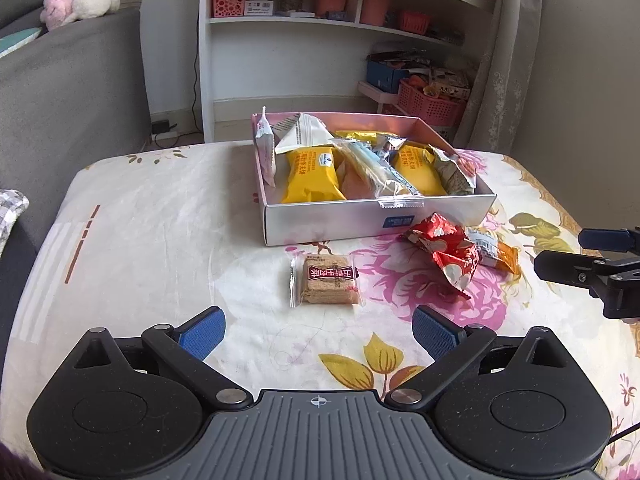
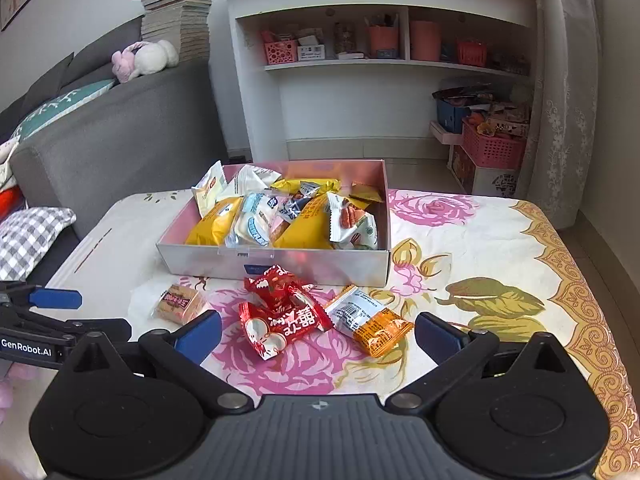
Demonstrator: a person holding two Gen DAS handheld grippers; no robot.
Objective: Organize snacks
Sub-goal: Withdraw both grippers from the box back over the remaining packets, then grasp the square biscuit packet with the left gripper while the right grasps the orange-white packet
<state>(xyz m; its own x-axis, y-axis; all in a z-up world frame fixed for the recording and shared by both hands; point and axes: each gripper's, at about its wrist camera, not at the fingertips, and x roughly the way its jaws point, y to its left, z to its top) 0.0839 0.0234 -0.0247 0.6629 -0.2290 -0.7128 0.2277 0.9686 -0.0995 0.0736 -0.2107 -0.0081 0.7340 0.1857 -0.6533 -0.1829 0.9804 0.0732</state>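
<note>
A shallow white box with a pink inside holds several wrapped snacks, yellow packets among them. In front of it on the flowered cloth lie a brown cracker packet, red wrapped sweets and an orange-and-white packet. My left gripper is open, just short of the cracker packet, with nothing between its blue pads. My right gripper is open too, its fingers spread either side of the red sweets and the orange packet, touching neither.
The cloth-covered table ends at a grey sofa on the left. A white shelf unit and pink baskets stand behind. The other gripper shows at each view's edge: the right one, the left one.
</note>
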